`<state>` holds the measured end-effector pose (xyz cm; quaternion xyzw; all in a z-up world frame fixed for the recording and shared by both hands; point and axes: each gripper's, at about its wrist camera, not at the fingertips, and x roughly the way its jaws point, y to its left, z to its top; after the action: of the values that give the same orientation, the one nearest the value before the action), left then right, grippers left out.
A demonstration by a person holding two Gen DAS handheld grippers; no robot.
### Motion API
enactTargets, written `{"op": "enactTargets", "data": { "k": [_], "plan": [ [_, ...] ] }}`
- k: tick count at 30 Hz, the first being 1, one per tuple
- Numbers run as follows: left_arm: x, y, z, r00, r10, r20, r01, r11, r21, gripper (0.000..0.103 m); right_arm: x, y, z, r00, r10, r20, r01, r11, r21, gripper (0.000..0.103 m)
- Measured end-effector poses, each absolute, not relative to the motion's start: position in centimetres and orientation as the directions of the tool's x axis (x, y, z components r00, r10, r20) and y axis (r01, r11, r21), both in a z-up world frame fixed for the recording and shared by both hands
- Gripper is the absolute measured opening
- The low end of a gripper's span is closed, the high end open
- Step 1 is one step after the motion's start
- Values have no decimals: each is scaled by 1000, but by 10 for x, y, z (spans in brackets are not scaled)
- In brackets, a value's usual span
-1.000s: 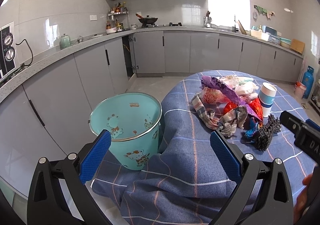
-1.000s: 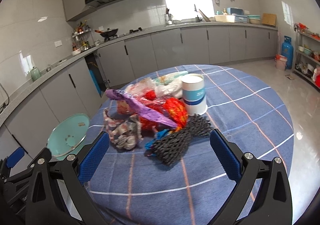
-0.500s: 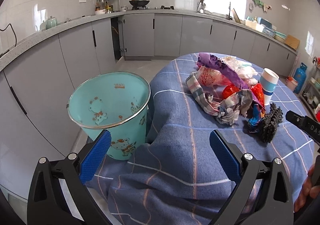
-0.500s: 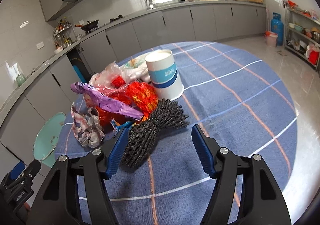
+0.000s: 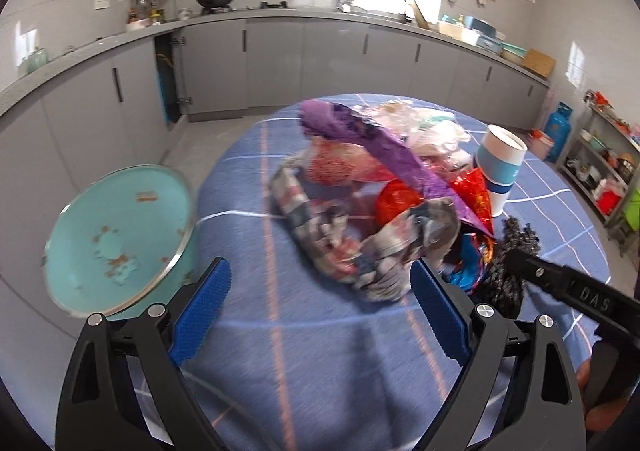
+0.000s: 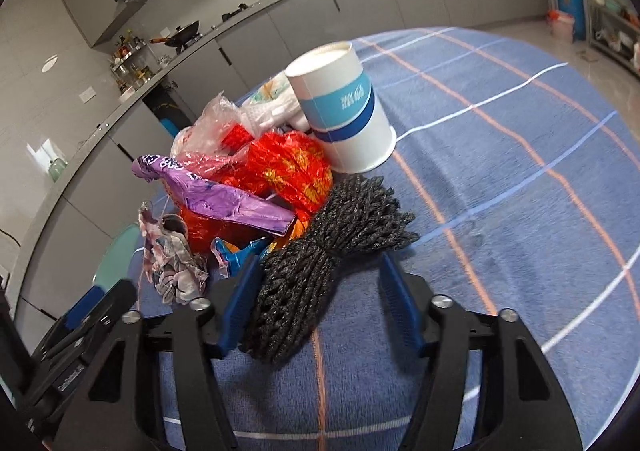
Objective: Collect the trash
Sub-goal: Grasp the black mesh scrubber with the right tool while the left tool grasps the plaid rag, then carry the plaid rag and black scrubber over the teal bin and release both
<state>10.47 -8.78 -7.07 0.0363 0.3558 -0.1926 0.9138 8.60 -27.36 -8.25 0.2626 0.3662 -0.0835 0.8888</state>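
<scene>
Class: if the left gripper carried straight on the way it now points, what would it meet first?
Most likely the crumpled plaid wrapper at the near edge of the trash pile, just ahead of the left gripper and slightly right of centre. Its open jaws have just been closing, empty. Blur makes depth uncertain.

Crumpled wrappers [image 6: 256,187], black foam net [image 6: 320,263] and upturned paper cup [image 6: 344,107] heaped together.

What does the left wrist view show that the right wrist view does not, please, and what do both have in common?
Only the left wrist view shows the inside of the teal bin beside the table. Only the right wrist view shows the black foam net lying between the right hand-held gripper pads, which have just been closing. Both show the paper cup, purple wrapper and checked tablecloth.
</scene>
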Motion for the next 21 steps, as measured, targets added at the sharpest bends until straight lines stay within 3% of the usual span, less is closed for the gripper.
{"op": "enactTargets", "data": {
  "k": [5, 8, 10, 15, 21],
  "plan": [
    [119, -109, -81, 623, -357, -696, 415, 905, -94, 84, 89, -280, -89, 714, 120, -690, 308, 831, 463, 29],
    [127, -118, -88, 585, -376, -718, 430, 895, -119, 74, 87, -279, -85, 723, 142, -676, 281, 833, 476, 14],
    [132, -120, -94, 558, -401, -726, 438, 886, -153, 60, 82, -279, -79, 741, 135, -658, 275, 833, 481, 12],
    [129, -120, -98, 547, -447, -708, 463, 866, -189, 42, 64, -274, -61, 790, 69, -609, 273, 850, 450, 12],
    [116, -105, -88, 577, -471, -667, 462, 862, -209, 36, 50, -265, -47, 824, -13, -566, 268, 889, 371, 12]
  ]
}}
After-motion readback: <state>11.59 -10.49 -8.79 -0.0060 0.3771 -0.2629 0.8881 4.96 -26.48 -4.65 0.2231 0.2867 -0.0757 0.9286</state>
